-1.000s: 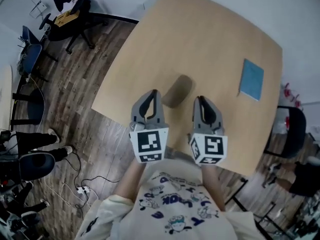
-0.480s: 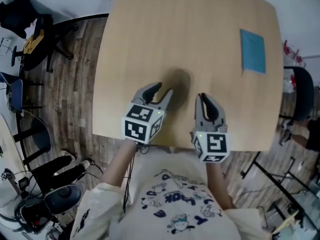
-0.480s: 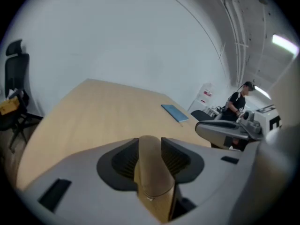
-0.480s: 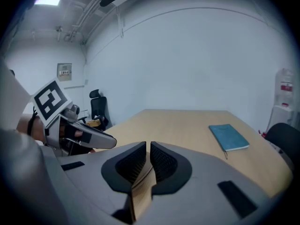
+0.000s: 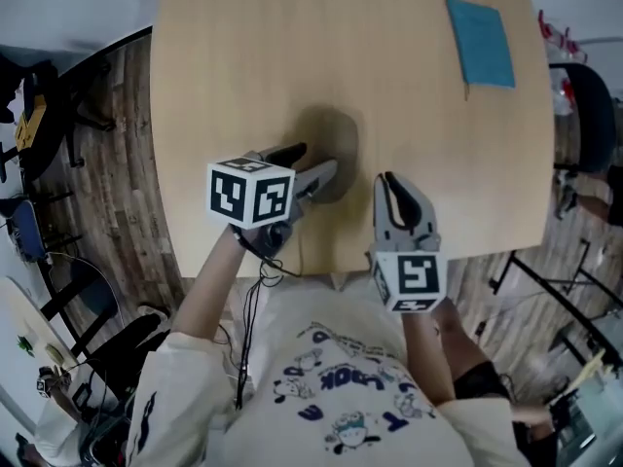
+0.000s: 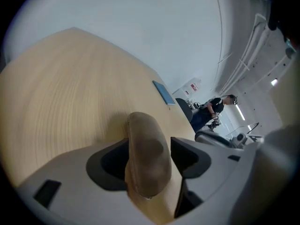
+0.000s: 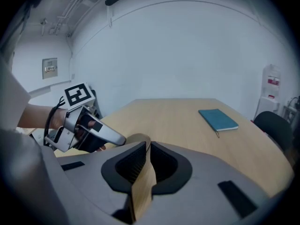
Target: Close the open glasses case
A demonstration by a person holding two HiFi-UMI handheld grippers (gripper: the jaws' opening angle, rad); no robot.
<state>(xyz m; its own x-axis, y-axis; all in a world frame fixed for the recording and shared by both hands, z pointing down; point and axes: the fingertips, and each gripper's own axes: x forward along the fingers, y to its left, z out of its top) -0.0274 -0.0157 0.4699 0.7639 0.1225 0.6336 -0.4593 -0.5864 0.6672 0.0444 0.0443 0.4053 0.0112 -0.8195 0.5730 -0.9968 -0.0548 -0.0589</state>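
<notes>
A brown, rounded glasses case (image 5: 333, 152) lies on the pale wooden table (image 5: 243, 56), near its front edge. My left gripper (image 5: 313, 161) reaches in from the left, and its jaws are opening with the case (image 6: 143, 130) between them. The pads do not press on it. No raised lid shows on the case. My right gripper (image 5: 387, 179) hovers to the right of the case, apart from it, with its jaws shut on nothing (image 7: 146, 149). In the right gripper view the left gripper (image 7: 101, 132) sits beside the case (image 7: 139, 138).
A blue notebook (image 5: 480, 42) lies at the table's far right, also in the right gripper view (image 7: 218, 118). A dark chair (image 5: 589, 115) stands beyond the right edge. Chairs and cables are on the wooden floor (image 5: 107, 193) to the left. A person (image 6: 218, 106) stands far off.
My left gripper rolled, sank toward the table and went from shut to wide open around the case. The right gripper dropped a little and stayed shut.
</notes>
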